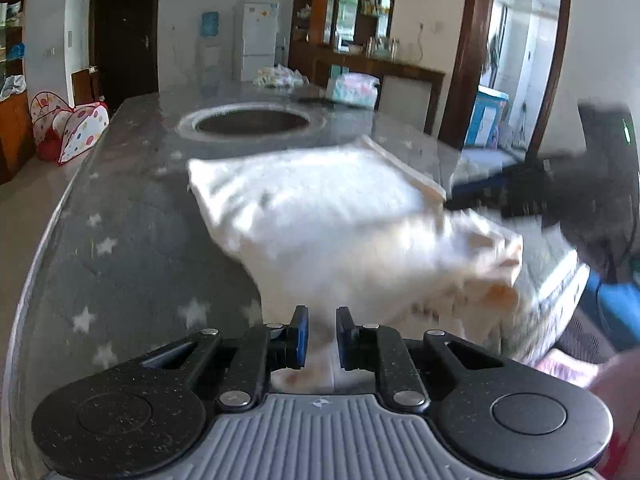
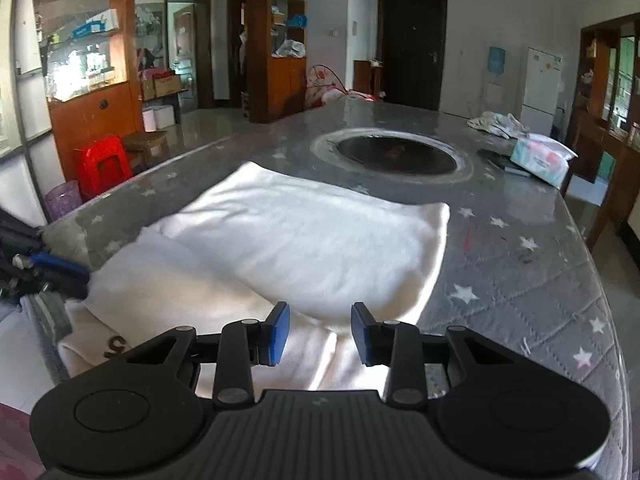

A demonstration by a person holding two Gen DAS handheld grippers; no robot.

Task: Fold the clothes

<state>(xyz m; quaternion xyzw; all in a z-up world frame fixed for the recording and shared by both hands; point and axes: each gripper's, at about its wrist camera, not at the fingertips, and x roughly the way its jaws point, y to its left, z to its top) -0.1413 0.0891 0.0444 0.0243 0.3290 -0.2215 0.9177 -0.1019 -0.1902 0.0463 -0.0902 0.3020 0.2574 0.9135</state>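
Left wrist view: the left gripper (image 1: 321,336) has its jaws closed to a narrow gap, pinching the near edge of the white garment (image 1: 320,216), which lies bunched on the grey star-patterned table (image 1: 120,208). Right wrist view: the right gripper (image 2: 320,334) hangs wide apart and holds nothing above the half-folded cloth; beyond sits a round recess (image 2: 394,152)

Left gripper (image 1: 321,334) fingers pinch the white garment (image 1: 320,216); right gripper (image 1: 560,196) blurred beside it.

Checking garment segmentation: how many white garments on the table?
1 that I can tell: the white garment lies partly folded on the near end of the star-print table, in front of both claws. Its layers may hide another piece.
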